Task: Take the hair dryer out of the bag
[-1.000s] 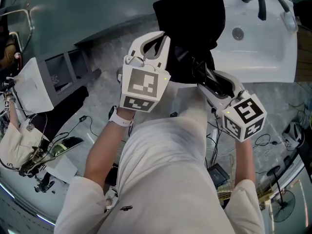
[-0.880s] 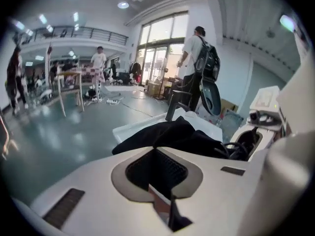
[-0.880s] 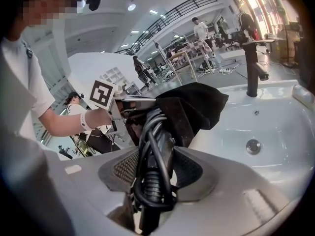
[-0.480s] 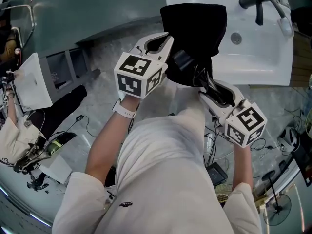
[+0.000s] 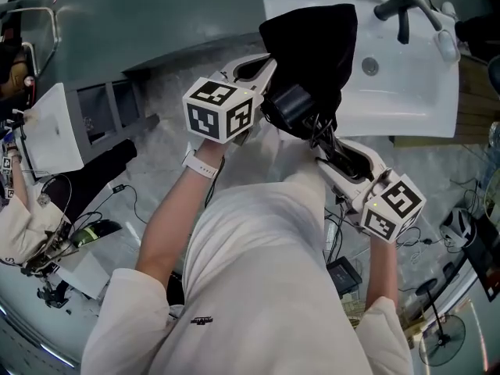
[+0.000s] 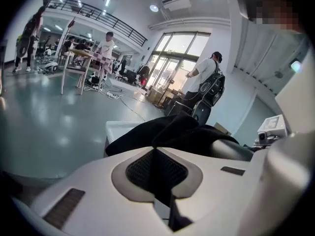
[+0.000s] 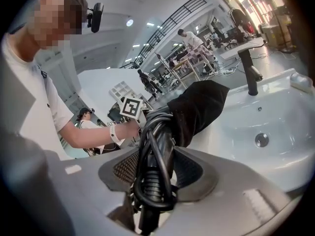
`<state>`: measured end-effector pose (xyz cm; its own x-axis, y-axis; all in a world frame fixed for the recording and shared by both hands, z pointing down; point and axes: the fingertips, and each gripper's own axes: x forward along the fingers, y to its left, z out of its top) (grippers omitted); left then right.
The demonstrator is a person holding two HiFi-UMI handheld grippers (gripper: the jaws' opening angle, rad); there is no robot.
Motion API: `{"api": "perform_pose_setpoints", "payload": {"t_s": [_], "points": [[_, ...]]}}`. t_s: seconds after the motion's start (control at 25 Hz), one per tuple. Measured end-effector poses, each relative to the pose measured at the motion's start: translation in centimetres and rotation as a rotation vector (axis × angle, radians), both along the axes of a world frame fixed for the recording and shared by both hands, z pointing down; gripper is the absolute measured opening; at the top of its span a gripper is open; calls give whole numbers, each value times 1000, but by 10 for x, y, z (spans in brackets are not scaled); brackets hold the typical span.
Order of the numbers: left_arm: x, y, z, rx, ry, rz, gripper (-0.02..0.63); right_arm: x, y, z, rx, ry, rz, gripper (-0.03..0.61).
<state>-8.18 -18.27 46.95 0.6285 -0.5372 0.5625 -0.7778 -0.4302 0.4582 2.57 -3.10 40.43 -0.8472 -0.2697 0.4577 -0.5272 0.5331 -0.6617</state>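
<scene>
Ok, head view, near to far. The person's white-sleeved arms come up from 6 o'clock.

Right gripper (image 5: 324, 141) sits at 4 o'clock of frame centre, with its marker cube trailing toward 5. Its jaws are grasping the handle of the dark grey plastic hair dryer (image 5: 291, 106). The black rubber cord (image 7: 147, 178) is looped along that handle and caught between the pads too, as the right gripper view shows plainly.

Left gripper (image 5: 264, 67) is at 11 o'clock of centre, cube toward 9. Its jaws are clenched on a fold of the black fabric bag (image 5: 312, 41). In the left gripper view the cloth fills the slit between the pads.

Dryer position: the handle end is out and pointing to 5 o'clock. The body shows at the bag's open mouth, on the bag's 6 o'clock side. The far end runs up under the fabric, and I cannot tell how deep.

Beyond the bag, a white ceramic basin (image 5: 422, 84) lies at 2 o'clock and a black metal tap (image 5: 400, 12) at 1 o'clock. The bag overlaps the basin's 9 o'clock rim; I cannot tell whether they touch.
</scene>
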Motion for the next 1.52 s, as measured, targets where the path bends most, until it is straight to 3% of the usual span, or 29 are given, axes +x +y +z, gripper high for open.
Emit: {"api": "perform_pose_setpoints", "payload": {"t_s": [0.12,0.32,0.68,1.04,1.2,1.32,1.52], "points": [[1,-1,-2,-31,100,-35,18,2,4,-11,11,-26,5,210],[3,-4,-9,-10,107,-56,18,2,9,-31,0,-114,26,210],[-2,-3,-10,-23,96,-104,18,2,17,-73,23,-170,69,210],[-9,8,-2,-35,71,-127,18,29,-3,-100,94,-137,222,210],[-4,23,16,-48,6,-62,22,39,-11,-102,103,-114,309,210],[1,32,13,-24,-6,-7,151,45,-20,-103,115,-76,379,210],[19,45,-10,9,56,79,253,59,-30,-109,135,-49,467,210]]}}
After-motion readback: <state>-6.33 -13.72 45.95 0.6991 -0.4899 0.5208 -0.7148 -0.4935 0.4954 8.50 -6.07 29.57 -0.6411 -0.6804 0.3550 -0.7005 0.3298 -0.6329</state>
